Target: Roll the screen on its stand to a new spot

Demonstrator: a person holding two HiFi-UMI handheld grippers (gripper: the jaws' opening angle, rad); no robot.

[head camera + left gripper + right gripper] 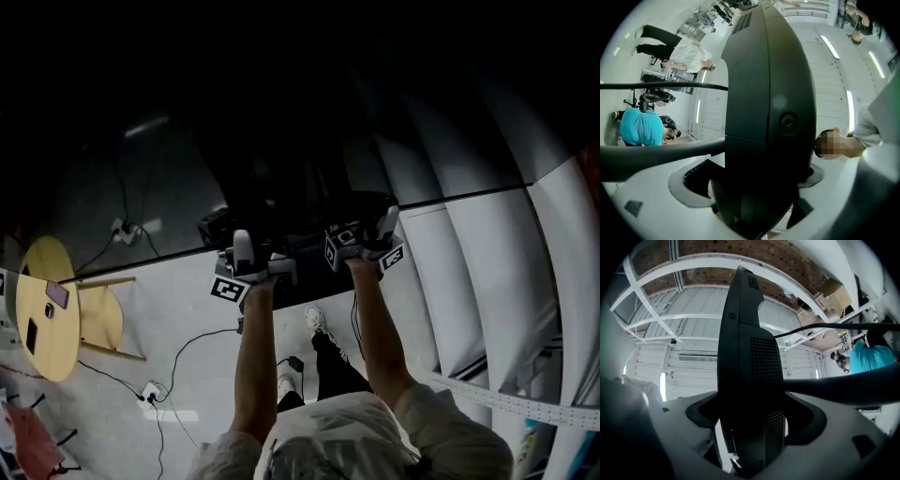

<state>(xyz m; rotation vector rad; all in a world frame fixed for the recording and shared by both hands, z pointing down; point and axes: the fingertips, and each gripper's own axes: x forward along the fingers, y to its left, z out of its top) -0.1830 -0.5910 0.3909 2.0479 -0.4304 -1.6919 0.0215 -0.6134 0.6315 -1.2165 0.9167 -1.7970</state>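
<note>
The screen (234, 141) fills the upper head view as a large dark panel reflecting the floor. Both grippers are at its lower edge, side by side. My left gripper (246, 258) and my right gripper (366, 239) each grip that edge with arms stretched forward. In the left gripper view the screen's black back housing (768, 93) stands between the jaws of the left gripper (754, 192), which are shut on it. The right gripper view shows the same black vented housing (745, 357) clamped in the right gripper (750, 432).
A round wooden table (42, 272) with a phone (57, 294) and a wooden stool (101, 319) stand at left. Cables (187, 352) and a power strip (150, 391) lie on the floor. White curved panels (487, 244) rise at right. A person in teal (641, 127) is nearby.
</note>
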